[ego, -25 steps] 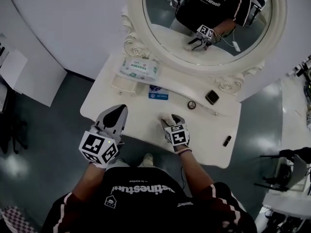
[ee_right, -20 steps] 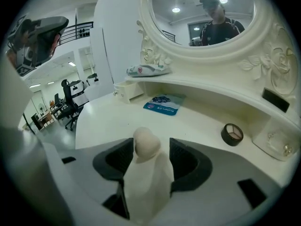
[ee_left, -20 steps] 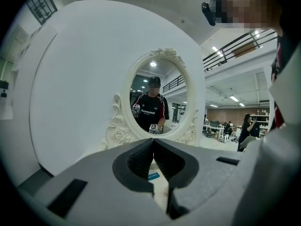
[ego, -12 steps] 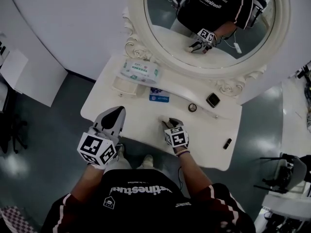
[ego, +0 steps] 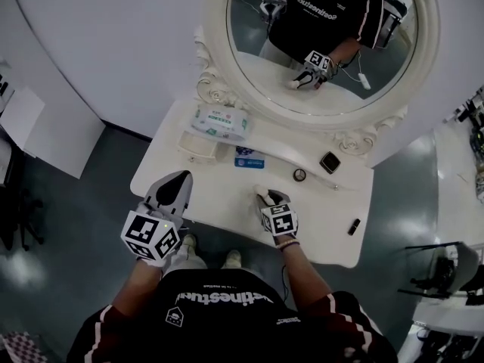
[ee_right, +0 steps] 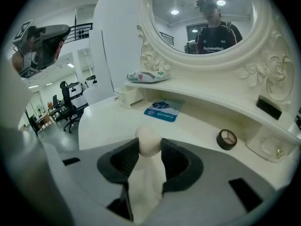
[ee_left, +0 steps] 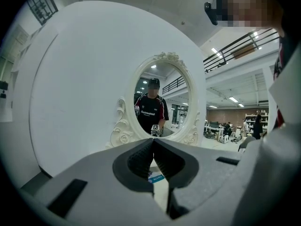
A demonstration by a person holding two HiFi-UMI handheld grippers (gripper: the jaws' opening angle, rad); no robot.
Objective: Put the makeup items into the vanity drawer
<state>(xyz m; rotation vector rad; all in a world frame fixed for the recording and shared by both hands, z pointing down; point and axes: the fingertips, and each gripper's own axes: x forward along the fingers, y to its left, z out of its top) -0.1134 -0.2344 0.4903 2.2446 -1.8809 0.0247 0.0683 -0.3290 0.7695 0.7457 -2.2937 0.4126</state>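
Note:
On the white vanity top (ego: 227,187), near its front edge, a cream egg-shaped makeup sponge (ego: 262,193) (ee_right: 148,140) stands between the fingers of my right gripper (ego: 265,197) (ee_right: 149,147). The jaws are closing, and both pads touch the sponge's sides. My left gripper (ego: 178,180) (ee_left: 153,142) is shut with nothing in it and hovers over the top's front left. It also shows at the upper left of the right gripper view (ee_right: 44,39). A blue packet (ego: 249,157) (ee_right: 162,109), a round dark compact (ego: 300,175) (ee_right: 227,139), a black square case (ego: 330,162) and a dark lipstick (ego: 352,226) lie on the top.
An oval mirror (ego: 325,29) in an ornate white frame rises at the back. A pack of wipes (ego: 221,120) lies on a small white drawer box (ego: 198,144) at the back left. The person's feet (ego: 231,259) stand close under the front edge.
The right gripper's jaws have drawn in on the sponge. The left gripper has barely moved. The head camera has shifted slightly, so the table sits a little higher in the frame.

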